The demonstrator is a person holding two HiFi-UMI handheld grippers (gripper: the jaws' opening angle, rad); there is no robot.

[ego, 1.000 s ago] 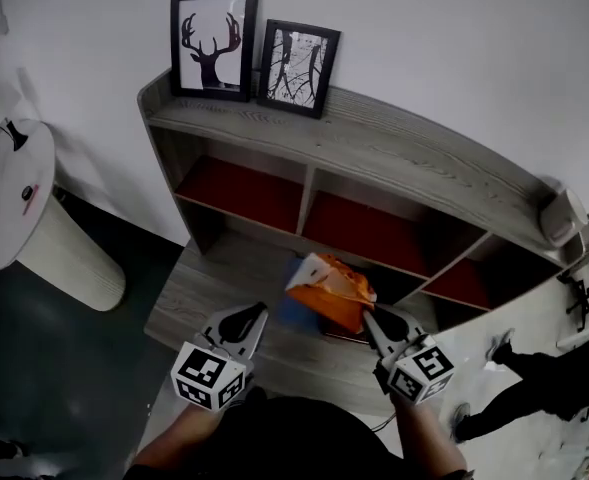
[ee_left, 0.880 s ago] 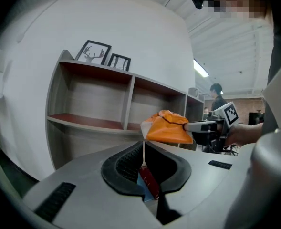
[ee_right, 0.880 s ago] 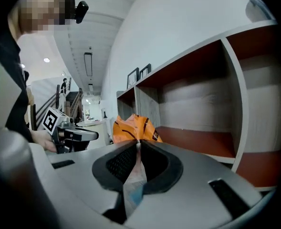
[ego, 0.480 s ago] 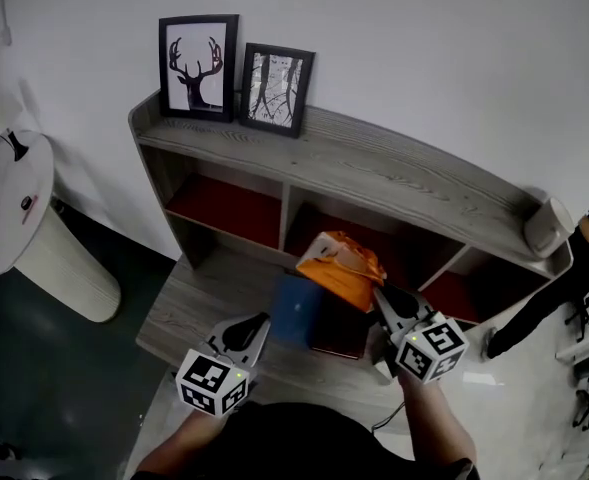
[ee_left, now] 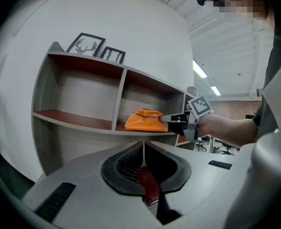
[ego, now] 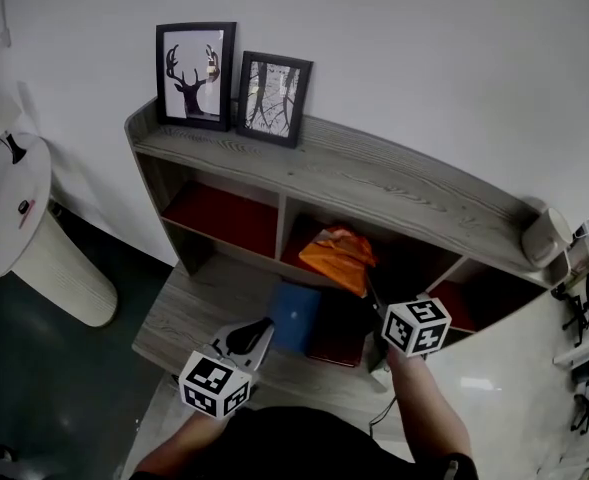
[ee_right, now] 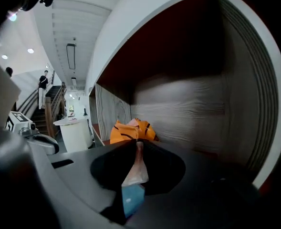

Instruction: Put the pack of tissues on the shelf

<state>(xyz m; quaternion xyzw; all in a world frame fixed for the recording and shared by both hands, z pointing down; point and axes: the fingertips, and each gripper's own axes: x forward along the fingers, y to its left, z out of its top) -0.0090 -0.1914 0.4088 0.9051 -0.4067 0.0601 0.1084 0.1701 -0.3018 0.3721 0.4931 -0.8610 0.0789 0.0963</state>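
White wall behind, with a grey wooden shelf [ego: 394,183] against it and two framed pictures [ego: 194,75] on top. The orange pack of tissues [ego: 337,256] was inside the middle compartment, low over its red floor (contact unclear). The right claw [ego: 370,290] was closed, pinching the pack's wrapper edge. The left claw [ego: 259,331] hung closed and empty above the lower ledge, near a blue book [ego: 296,316].

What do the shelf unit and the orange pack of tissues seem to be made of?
The shelf unit: grey wood or wood-look laminate, matte; grain lines run along its top board. Its compartment floors look smooth, dark red.
The pack of tissues: probably thin plastic film, slightly shiny; it creases and puckers where the right hand-held gripper pinches its edge.
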